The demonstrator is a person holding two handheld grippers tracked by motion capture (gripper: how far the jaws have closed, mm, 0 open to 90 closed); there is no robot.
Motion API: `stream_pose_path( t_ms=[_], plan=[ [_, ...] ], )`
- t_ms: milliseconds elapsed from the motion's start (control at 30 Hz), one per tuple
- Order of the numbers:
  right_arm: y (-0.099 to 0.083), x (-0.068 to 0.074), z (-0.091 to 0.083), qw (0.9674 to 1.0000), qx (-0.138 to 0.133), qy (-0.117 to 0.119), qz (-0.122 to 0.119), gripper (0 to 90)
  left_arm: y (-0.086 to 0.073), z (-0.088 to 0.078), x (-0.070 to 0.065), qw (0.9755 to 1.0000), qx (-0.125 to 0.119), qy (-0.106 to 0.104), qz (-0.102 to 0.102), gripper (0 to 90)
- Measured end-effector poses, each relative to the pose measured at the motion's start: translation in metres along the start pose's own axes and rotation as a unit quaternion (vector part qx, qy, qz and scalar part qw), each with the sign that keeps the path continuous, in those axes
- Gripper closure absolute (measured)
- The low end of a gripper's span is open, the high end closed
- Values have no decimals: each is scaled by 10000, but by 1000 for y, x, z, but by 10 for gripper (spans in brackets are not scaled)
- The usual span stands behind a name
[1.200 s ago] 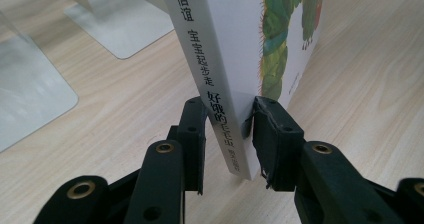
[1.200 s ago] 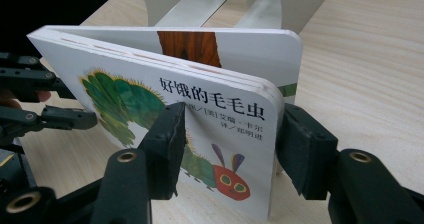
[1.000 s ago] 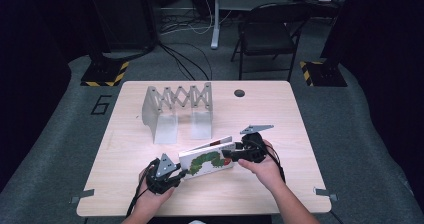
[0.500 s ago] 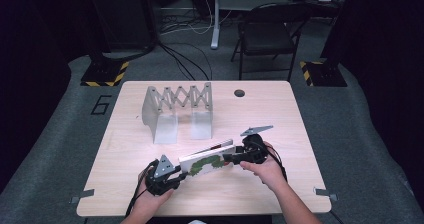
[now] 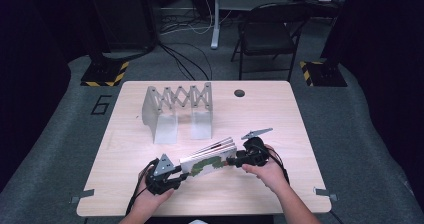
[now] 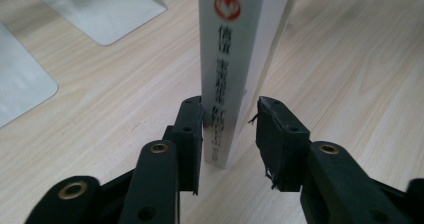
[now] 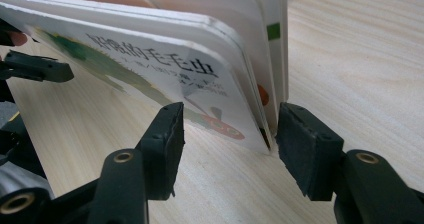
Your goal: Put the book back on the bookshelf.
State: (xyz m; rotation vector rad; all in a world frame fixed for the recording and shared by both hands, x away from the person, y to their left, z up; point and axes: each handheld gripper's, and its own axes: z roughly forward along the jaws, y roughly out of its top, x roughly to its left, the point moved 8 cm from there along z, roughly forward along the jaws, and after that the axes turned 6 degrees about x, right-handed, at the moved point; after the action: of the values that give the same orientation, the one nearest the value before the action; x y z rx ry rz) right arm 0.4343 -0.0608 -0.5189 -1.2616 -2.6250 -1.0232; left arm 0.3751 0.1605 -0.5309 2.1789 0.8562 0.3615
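Board book [image 5: 207,160] stands on edge near the front of the bench [image 5: 300,129], between the two grippers. The left gripper [image 6: 227,134] straddles its spine, fingers [image 6: 190,134] spread, one touching. The right gripper [image 7: 227,139] brackets the page corner, fingers [image 7: 305,144] parted, not clamping. Thick card pages look stiff, light, glossy and likely slippery; the spine seems the firmest hold.

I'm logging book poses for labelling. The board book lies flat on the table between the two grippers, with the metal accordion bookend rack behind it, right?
Not quite: the board book isn't lying flat. It stands on its edge on the table, as the left gripper view and right gripper view show. It is between the left gripper and right gripper, with the metal accordion bookend rack behind it.
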Motion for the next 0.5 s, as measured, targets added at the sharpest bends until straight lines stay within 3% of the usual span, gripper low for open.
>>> stream_pose_path(
  t_ms=[133,367,500],
  plan=[
    [-1,0,1,10000,4,3,7,446,5,-3,-2,9999,-87,-13,106,600],
    [-1,-1,2,10000,-2,-1,36,450,14,0,2,9995,-303,62,77,565],
    [-3,-1,2,10000,21,3,64,451,17,3,0,9995,-280,-76,98,561]
  ],
)
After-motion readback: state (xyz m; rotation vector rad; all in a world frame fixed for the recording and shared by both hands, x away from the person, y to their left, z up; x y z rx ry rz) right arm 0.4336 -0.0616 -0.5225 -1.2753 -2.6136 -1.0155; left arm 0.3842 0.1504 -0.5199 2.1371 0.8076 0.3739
